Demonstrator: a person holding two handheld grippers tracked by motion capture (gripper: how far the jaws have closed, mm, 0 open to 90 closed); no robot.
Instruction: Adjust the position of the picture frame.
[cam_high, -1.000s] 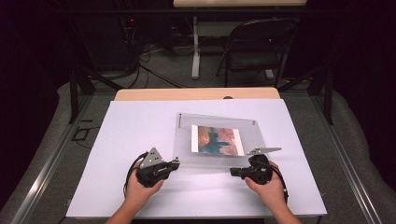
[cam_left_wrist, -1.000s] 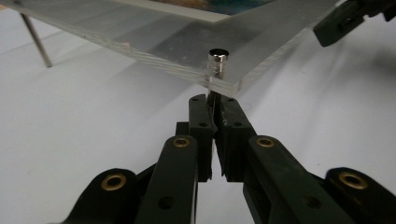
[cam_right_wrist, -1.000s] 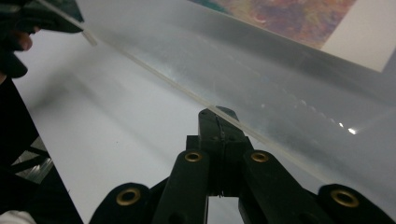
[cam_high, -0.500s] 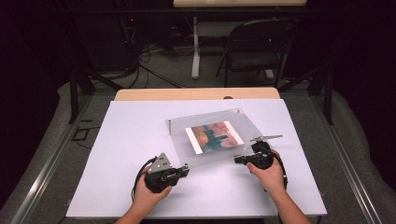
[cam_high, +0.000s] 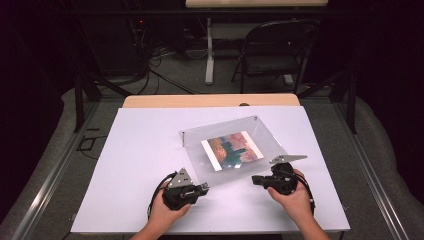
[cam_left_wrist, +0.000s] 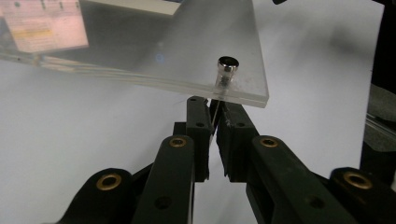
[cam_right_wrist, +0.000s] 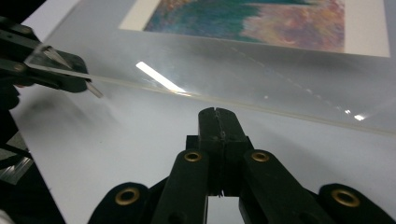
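A clear acrylic picture frame (cam_high: 235, 137) with a colourful print (cam_high: 231, 150) lies skewed on the white table (cam_high: 135, 150). My left gripper (cam_high: 204, 187) is at the frame's near-left corner. In the left gripper view its jaws (cam_left_wrist: 212, 107) stand almost closed around a thin metal pin (cam_left_wrist: 214, 122) that hangs under the corner's metal cap (cam_left_wrist: 228, 63). My right gripper (cam_high: 257, 180) is near the frame's front edge, shut with nothing between its jaws (cam_right_wrist: 217, 112). The acrylic edge (cam_right_wrist: 289, 114) runs just beyond its tips. The left gripper (cam_right_wrist: 56, 70) is also seen there, at the corner.
A wooden strip (cam_high: 210, 100) borders the table's far side. Behind it stand a folding chair (cam_high: 272, 52) and a table leg (cam_high: 210, 55), with cables (cam_high: 165, 75) on the floor. Bare white surface lies left of the frame and along the front edge.
The frame has turned from square to skewed, its right end swinging away from me. My left gripper has moved right along the front to the near corner. The right hand has barely shifted.
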